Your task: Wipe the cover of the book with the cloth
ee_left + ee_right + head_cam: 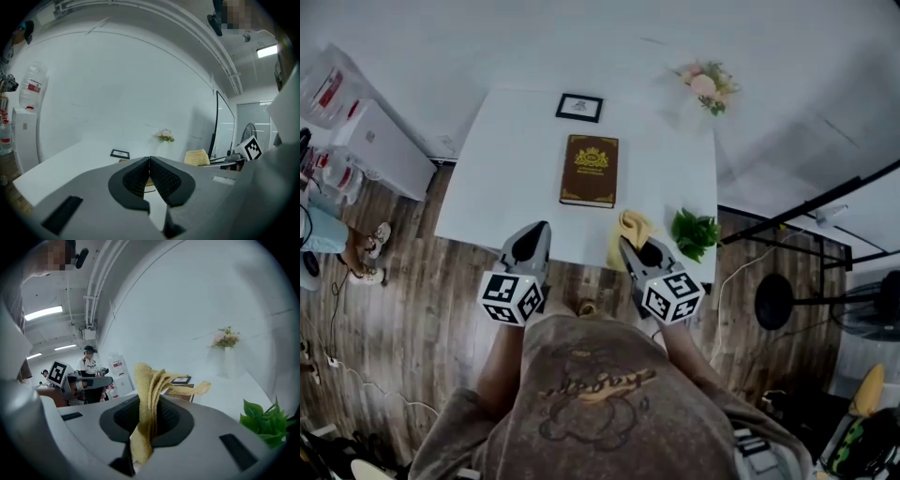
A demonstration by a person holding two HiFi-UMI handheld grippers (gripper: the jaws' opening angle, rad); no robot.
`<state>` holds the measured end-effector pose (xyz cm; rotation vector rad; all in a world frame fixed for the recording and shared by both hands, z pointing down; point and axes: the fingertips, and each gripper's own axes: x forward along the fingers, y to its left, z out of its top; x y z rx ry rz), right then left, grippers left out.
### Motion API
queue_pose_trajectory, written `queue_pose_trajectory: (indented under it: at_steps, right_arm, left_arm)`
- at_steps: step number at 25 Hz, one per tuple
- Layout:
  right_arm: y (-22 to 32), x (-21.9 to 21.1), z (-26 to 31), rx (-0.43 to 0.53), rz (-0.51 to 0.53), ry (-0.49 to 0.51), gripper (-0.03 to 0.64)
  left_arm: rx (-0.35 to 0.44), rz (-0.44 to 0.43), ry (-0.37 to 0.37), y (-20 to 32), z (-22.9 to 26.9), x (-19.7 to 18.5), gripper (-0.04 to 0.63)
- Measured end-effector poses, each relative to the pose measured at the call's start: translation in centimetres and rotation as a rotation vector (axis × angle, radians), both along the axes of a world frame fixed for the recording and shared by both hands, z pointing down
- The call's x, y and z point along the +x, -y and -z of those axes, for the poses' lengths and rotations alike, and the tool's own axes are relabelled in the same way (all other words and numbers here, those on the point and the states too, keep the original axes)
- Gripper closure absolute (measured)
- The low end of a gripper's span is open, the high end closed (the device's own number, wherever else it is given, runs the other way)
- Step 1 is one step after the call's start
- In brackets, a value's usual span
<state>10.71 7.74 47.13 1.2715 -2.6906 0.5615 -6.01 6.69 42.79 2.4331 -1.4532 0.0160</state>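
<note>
A brown book [590, 170] with a gold emblem lies flat in the middle of the white table [502, 178]; the right gripper view shows a corner of the book [183, 391] past the cloth. My right gripper [630, 246] is shut on a yellow cloth [630, 230], held above the table's near edge, right of the book. In its own view the cloth [149, 401] stands up from the closed jaws and droops forward. My left gripper [534, 242] is shut with nothing in it, over the near edge left of the book; its jaws meet in the left gripper view [149, 169].
A small black picture frame [579, 108] stands behind the book. A flower vase [705, 86] sits at the far right corner, a green plant [694, 233] at the near right corner. A white cabinet [380, 145] with water bottles stands left; a fan [877, 309] and stands are on the right.
</note>
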Motion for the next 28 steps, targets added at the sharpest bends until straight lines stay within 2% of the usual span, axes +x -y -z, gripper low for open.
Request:
queue_pose_trajectory:
  at_steps: [8,20,28]
  right_arm:
    - [3.5,-0.7,-0.9,-0.039,-0.011,0.008,0.552]
    - [11.9,-2.3,-0.4,-0.062,-0.115,-0.007,0.552]
    - [16.3,-3.7,0.2,-0.067,-0.215,-0.022,0.552]
  left_arm:
    - [-0.034,-0.019,0.011,4.4,-1.1,-0.6,0.591]
    - [-0.047,-0.185,-0.003,15.4,-1.2,-0.1,0.591]
    - [-0.073,-0.281,-0.008,20.3,-2.0,-1.1,0.591]
